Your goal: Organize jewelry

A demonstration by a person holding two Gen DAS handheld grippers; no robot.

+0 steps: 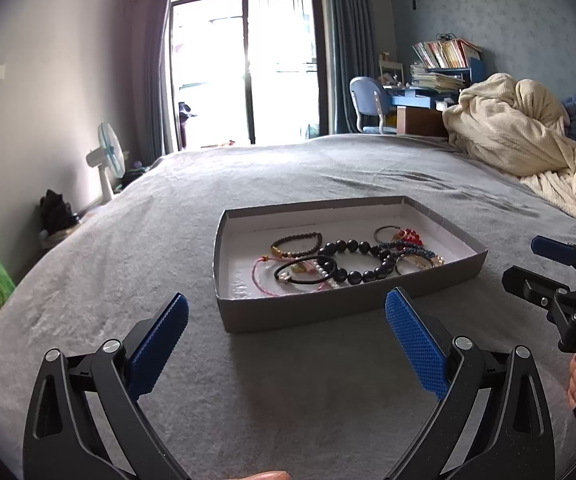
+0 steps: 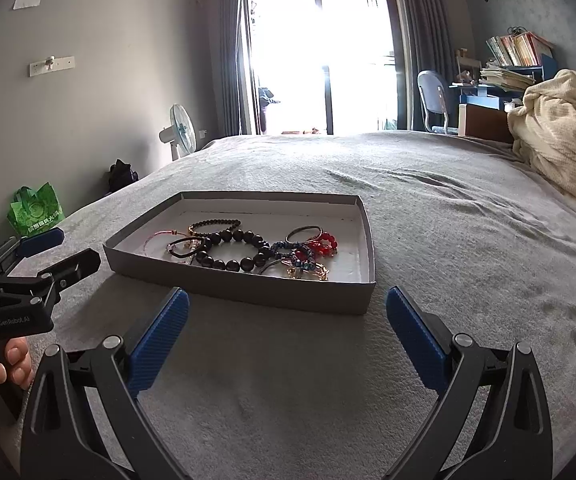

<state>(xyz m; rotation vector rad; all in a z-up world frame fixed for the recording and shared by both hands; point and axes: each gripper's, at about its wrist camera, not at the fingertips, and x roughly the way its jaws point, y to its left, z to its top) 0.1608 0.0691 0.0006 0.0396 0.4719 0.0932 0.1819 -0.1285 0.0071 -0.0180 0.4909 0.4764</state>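
A shallow grey cardboard tray [image 1: 344, 312] lies on the grey bedspread [image 1: 328, 392], and all the jewelry in view is inside it: a large black bead bracelet [image 1: 362, 258], a smaller dark bead bracelet [image 1: 297, 243], a pink cord bracelet [image 1: 266, 276], a black hair-tie loop [image 1: 306, 274], a red bead piece [image 1: 410, 237] and a tangle of blue and gold chain [image 1: 416, 254]. They overlap in one heap toward the tray's right half. No jewelry shows on the bedspread around the tray.

The left gripper [image 1: 286, 334] and the right gripper [image 2: 288, 330] both hover just short of the tray's near wall, jaws spread wide, holding nothing.

This fits two stages: pieces gathered into the tray as the tidy end, or a jumbled pile waiting to be sorted out of it. The pictures do not settle which.

If a piece is to be lifted, the overlap is the likely trouble. The black bead bracelet crosses the hair-tie loop and touches the chain tangle, so anything pulled from beneath would probably drag its neighbours. Taking whatever lies on top, pinching a single strand, and lifting straight up clear of the tray wall would serve best. The tray looks light, so the other gripper may need to steady it.
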